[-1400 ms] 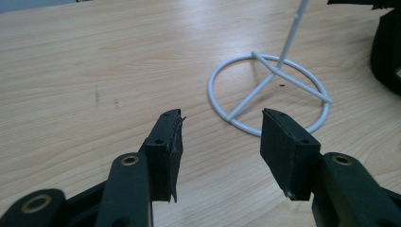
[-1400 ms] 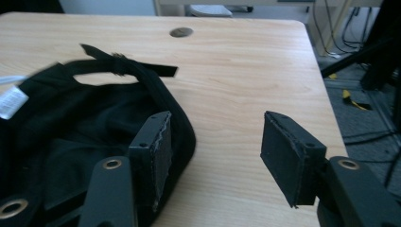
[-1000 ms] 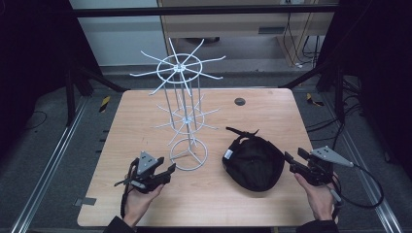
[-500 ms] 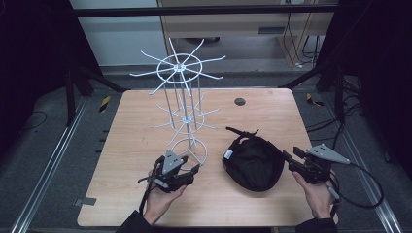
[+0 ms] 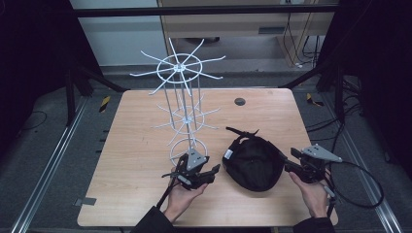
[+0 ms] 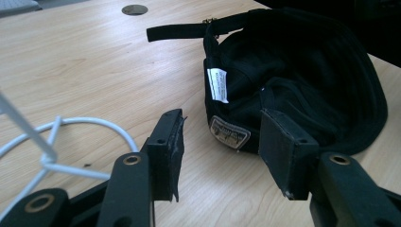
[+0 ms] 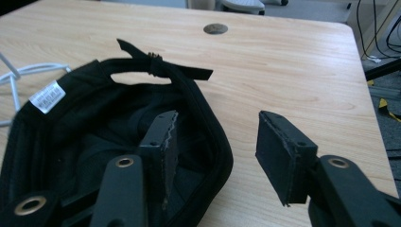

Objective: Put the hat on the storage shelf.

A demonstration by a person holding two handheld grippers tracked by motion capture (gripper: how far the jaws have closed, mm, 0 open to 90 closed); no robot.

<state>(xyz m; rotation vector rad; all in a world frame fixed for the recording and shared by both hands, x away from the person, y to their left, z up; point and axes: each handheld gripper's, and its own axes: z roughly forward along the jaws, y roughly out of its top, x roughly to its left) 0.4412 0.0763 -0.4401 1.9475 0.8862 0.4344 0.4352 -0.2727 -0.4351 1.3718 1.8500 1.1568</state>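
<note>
Pale wood forms the table (image 5: 141,145), and near its middle stands a white wire rack (image 5: 184,97), a tall stand with spokes fanning from two hubs and a ring base that lies at about 10 o'clock from the left gripper (image 5: 206,173). A black cap (image 5: 252,162) rests upside down at roughly 5 o'clock from the rack, its hollow facing up and its adjuster strap (image 5: 241,132) trailing toward 12 o'clock. A small dark round disc (image 5: 239,101) sits in the tabletop toward the far edge, well apart from both. The left gripper, held in the left hand (image 5: 180,199), lies just beside the cap at its 9 o'clock, jaws spread wide with nothing between them; in the left gripper view the rack's base ring (image 6: 71,125) curves close by at the lower left, and the cap's rim is near the right-hand jaw. The right gripper (image 5: 291,166), in the right hand (image 5: 313,194), is at the cap's 3 o'clock, jaws also parted; in the right gripper view one jaw is over the cap's hollow and the other outside the rim, not closed on it. A white sewn label (image 6: 217,85) inside the cap carries print too small to read, and a metallic patch (image 6: 230,133) on the band bears lettering that cannot be made out.
</note>
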